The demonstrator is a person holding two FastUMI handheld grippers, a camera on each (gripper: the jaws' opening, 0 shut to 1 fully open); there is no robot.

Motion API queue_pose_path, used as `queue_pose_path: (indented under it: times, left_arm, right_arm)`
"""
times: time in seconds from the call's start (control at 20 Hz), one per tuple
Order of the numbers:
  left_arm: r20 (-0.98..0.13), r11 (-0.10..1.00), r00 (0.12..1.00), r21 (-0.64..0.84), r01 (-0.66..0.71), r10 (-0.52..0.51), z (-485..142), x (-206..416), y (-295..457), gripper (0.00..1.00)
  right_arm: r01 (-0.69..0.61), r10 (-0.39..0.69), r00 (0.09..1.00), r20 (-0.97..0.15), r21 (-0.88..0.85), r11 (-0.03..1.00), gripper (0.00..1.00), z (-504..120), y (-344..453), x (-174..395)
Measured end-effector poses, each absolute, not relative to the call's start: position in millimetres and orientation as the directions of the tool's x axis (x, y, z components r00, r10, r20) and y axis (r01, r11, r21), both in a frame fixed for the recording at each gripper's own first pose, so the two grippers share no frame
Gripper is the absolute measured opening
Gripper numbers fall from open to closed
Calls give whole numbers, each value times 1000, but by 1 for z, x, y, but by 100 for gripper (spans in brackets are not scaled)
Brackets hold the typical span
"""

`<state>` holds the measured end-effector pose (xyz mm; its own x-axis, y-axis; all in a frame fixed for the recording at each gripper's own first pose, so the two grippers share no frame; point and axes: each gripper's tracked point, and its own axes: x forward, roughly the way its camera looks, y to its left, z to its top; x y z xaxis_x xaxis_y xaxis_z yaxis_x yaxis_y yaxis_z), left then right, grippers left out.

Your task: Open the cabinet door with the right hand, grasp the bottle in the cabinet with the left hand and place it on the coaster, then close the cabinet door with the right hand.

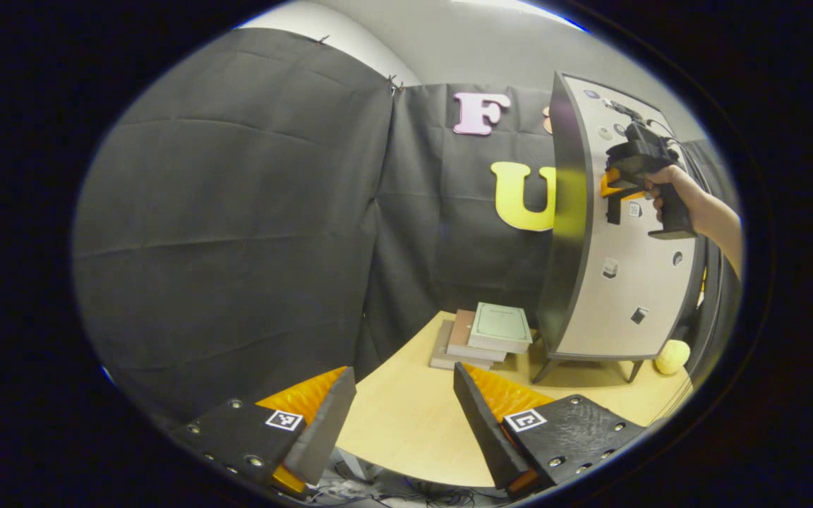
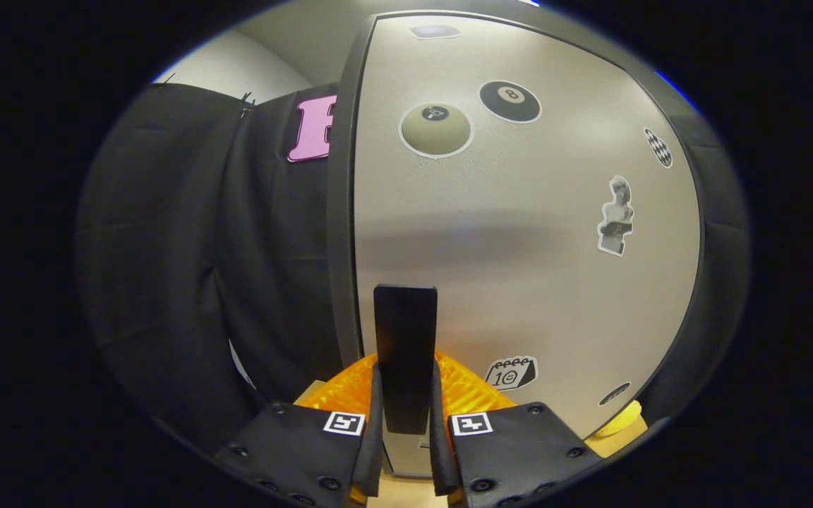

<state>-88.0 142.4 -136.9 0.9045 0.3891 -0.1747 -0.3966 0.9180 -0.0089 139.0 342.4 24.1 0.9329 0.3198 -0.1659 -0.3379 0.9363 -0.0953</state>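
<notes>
I am viewing a light wooden table. Standing on it toward the rear is the cabinet on short splayed legs. Lying just left of the cabinet is a stack of books; a yellow round object is sitting at its right.

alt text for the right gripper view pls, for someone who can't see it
The right gripper is shut on the dark upright handle of a pale grey cabinet door seen close up. Stickers dot the door, and black cloth hangs to its left.
</notes>
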Motion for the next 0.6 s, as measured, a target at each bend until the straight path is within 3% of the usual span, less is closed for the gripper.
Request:
queue_pose_path:
  times: [0.25, 0.6]
  left_arm:
    - [-164, 925, 912, 17, -380, 377, -135, -91, 135, 85]
    - [-153, 935, 923, 33, -353, 354, -128, -93, 119, 85]
  right_arm:
    - [-411, 392, 901, -188, -77, 908, 13, 23, 345, 134]
    - [-474, 452, 870, -198, -81, 877, 13, 22, 339, 122]
